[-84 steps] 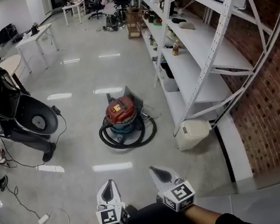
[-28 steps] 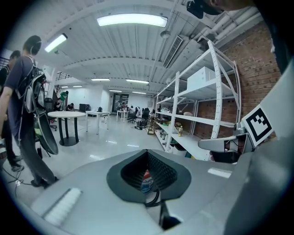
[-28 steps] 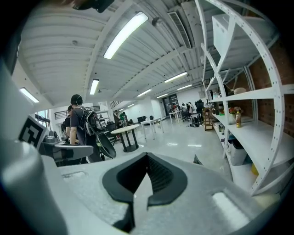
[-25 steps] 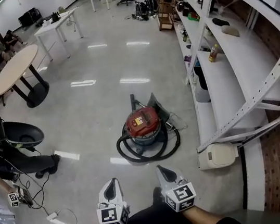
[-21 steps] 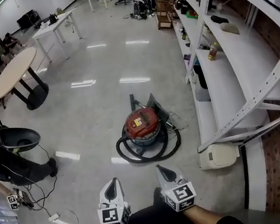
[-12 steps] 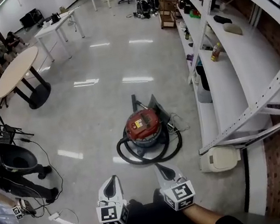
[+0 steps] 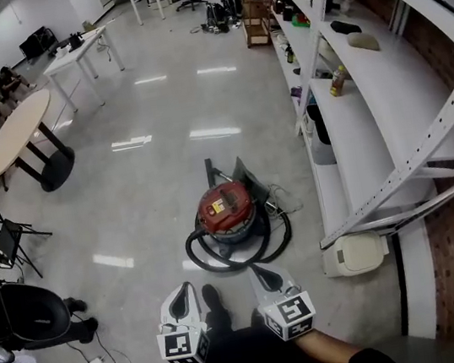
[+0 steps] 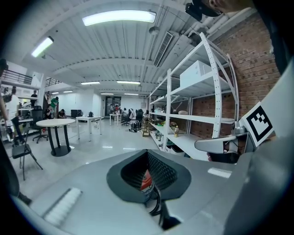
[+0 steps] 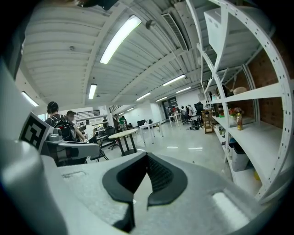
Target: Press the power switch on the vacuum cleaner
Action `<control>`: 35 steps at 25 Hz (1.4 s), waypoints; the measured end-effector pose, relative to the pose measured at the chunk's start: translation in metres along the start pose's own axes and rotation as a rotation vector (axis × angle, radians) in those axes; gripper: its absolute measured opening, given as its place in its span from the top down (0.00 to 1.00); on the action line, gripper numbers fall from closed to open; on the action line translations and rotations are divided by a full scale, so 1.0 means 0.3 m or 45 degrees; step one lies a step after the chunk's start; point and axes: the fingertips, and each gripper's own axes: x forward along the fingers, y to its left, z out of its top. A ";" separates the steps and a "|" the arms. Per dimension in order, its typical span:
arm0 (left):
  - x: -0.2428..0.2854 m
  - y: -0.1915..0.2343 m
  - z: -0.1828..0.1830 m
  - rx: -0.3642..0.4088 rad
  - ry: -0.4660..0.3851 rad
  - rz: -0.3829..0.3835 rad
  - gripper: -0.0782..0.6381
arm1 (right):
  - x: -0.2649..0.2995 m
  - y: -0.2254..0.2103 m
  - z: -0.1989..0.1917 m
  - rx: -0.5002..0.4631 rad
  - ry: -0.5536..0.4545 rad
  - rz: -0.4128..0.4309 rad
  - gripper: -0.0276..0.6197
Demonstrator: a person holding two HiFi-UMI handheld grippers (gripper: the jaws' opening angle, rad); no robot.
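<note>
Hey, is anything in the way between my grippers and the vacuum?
Almost nothing: open floor, then the hose coiled round the vacuum, its near loop lying between it and the left gripper and right gripper.

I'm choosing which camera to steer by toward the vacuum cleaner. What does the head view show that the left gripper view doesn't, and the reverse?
Only the head view: the whole red vacuum cleaner, with its black hose coiled round it on the floor. Only the left gripper view: the ceiling lights. Both: the round table, the white shelving, and the vacuum cleaner, though the left gripper view has only a red sliver of it between the jaws of the left tool.
</note>
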 end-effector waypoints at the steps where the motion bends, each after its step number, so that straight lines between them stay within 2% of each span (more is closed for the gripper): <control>1: 0.013 0.001 0.001 -0.001 -0.001 -0.009 0.87 | 0.006 -0.005 0.002 -0.001 0.001 -0.008 0.97; 8: 0.101 0.035 0.002 -0.012 -0.007 -0.075 0.87 | 0.079 -0.005 0.011 -0.027 0.017 -0.044 0.97; 15: 0.195 0.150 -0.032 -0.054 0.037 -0.105 0.87 | 0.209 0.014 0.000 -0.034 0.091 -0.069 0.97; 20: 0.336 0.247 -0.039 -0.063 0.061 -0.135 0.87 | 0.389 -0.014 0.019 -0.042 0.134 -0.093 0.97; 27: 0.491 0.346 -0.101 -0.111 0.144 -0.149 0.87 | 0.590 -0.028 0.003 -0.053 0.268 -0.108 0.97; 35: 0.693 0.472 -0.179 -0.132 0.221 -0.174 0.87 | 0.828 -0.082 -0.072 -0.042 0.402 -0.164 0.97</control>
